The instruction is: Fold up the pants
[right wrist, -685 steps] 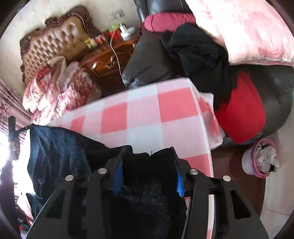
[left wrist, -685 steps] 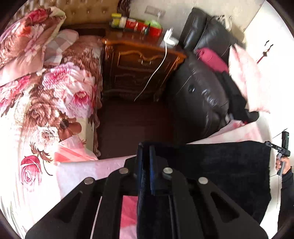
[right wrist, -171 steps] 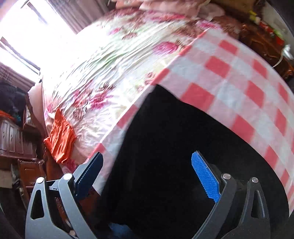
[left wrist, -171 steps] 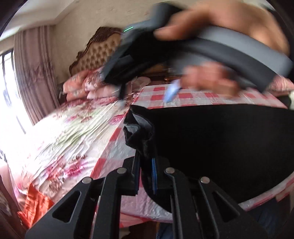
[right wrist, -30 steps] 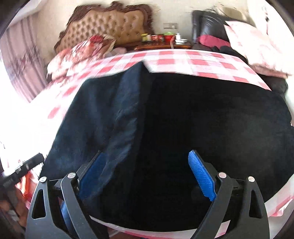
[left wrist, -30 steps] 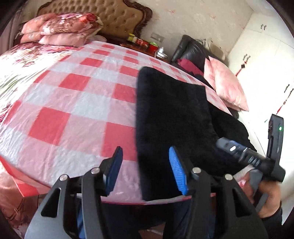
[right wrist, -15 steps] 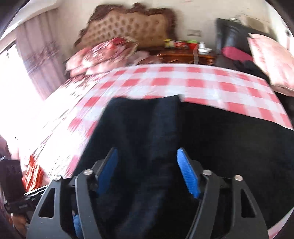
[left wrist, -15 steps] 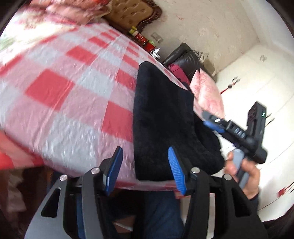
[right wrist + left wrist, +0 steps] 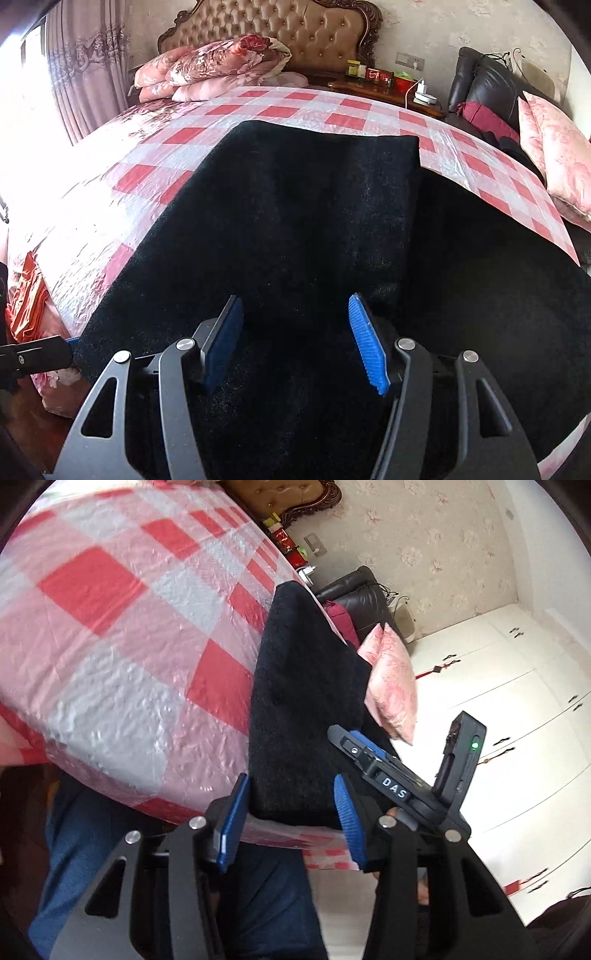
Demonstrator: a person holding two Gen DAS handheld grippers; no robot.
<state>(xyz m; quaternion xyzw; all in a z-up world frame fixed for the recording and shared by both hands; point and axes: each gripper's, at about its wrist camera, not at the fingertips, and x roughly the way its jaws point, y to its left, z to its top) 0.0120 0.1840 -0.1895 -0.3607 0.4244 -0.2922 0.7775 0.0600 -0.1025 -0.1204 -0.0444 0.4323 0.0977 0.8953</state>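
Pants point(image 9: 295, 221) folded on checked cloth point(image 9: 122, 635), between both closing grippers, apparently ungripped; right gripper point(image 9: 373, 760) labelled "DAS"

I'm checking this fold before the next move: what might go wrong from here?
1. The left gripper, jaws closing, straddles only the near edge of the black fleece pants; it may pinch one layer and undo the fold.
2. That edge lies at the rim of the red-checked bedcover, so the pants may slip off.
3. The right gripper, also closing, may bunch the fabric.

Bedroom: tufted headboard point(image 9: 280, 22), pillows point(image 9: 214, 66)
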